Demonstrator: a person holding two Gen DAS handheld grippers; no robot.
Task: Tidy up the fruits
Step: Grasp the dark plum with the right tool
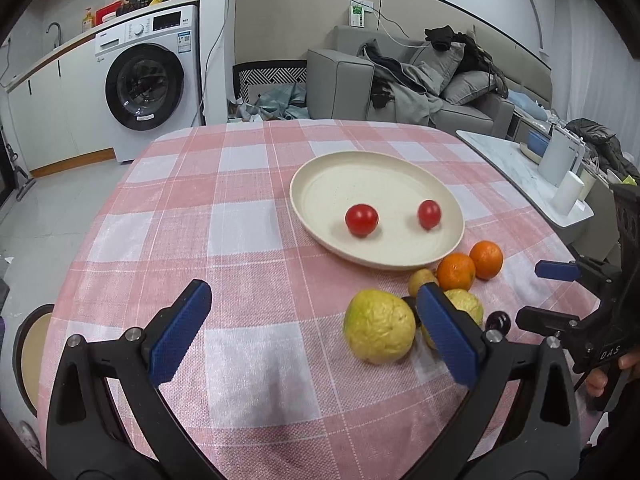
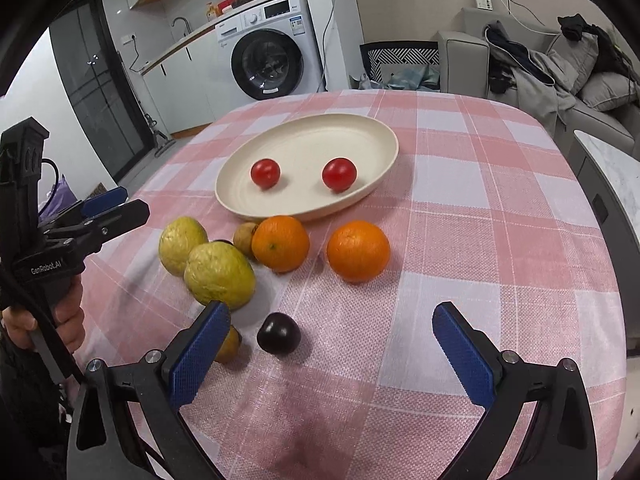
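Both tools are spread wide and carry nothing, which suits a moment between picks. The left tool point(image 1: 316, 330) hangs low over the checked bench point(image 1: 240, 240); a yellow-green guava point(image 1: 379, 326) lies just inside its right finger, and a second guava point(image 1: 466, 304) is partly hidden behind that finger. The right tool point(image 2: 332, 344) hovers over the near edge, with a dark plum point(image 2: 279, 334) just ahead of its left finger, so the plum looks like the likeliest next pick. Beyond it sit two oranges point(image 2: 359, 251), close together but apart, and a small brownish fruit point(image 2: 245, 238) touching the left orange. Farther ahead of both tools is the cream plate point(image 2: 360, 128), holding two cherry tomatoes point(image 2: 339, 174), well apart, presumably sorted there by kind. The remaining fruit is clustered just short of the plate's near rim.
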